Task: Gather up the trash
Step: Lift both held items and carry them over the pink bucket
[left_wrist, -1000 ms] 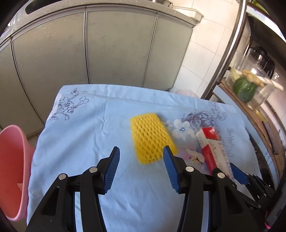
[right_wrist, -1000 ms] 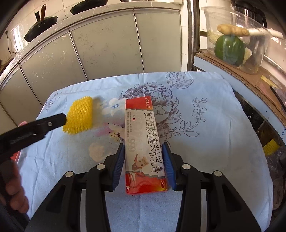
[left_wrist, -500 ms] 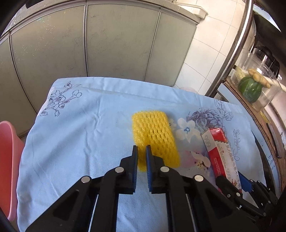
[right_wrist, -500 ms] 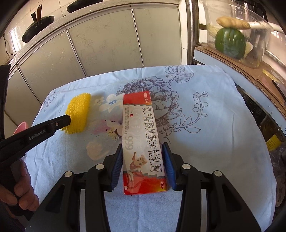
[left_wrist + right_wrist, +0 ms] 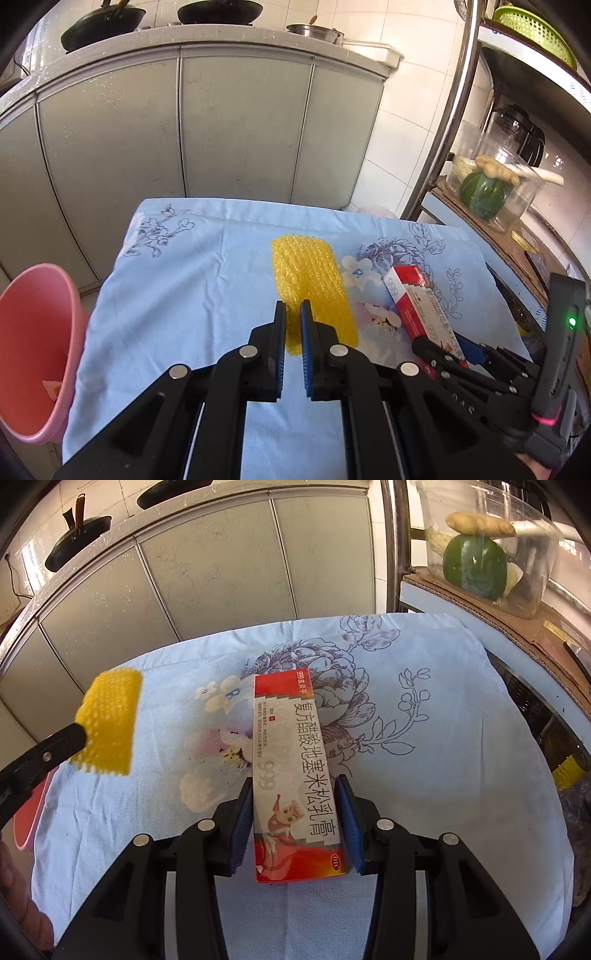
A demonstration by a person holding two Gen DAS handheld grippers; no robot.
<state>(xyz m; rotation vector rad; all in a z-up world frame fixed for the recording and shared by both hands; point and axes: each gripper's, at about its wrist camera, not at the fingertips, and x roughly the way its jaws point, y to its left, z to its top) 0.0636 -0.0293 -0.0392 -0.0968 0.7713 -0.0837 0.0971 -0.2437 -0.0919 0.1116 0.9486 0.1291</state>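
A yellow foam net (image 5: 310,280) is pinched at its near edge by my left gripper (image 5: 293,314), whose blue pads are shut on it. In the right wrist view the net (image 5: 109,723) hangs clear of the light blue cloth (image 5: 424,775), at the tip of the left gripper (image 5: 74,738). A long red and white medicine box (image 5: 291,738) lies lengthwise on the cloth. My right gripper (image 5: 294,784) is shut on its near half, one pad against each long side. The left wrist view shows the same box (image 5: 417,299) to the right of the net.
A pink bin (image 5: 33,332) stands on the floor off the table's left edge. Grey cabinet doors (image 5: 240,122) rise behind the table. At the right, a metal rack (image 5: 439,147) holds a clear tub with a green squash (image 5: 482,194).
My left gripper closed from open onto the yellow net's near edge, then lifted it off the cloth and back. The right gripper and the box have not moved.
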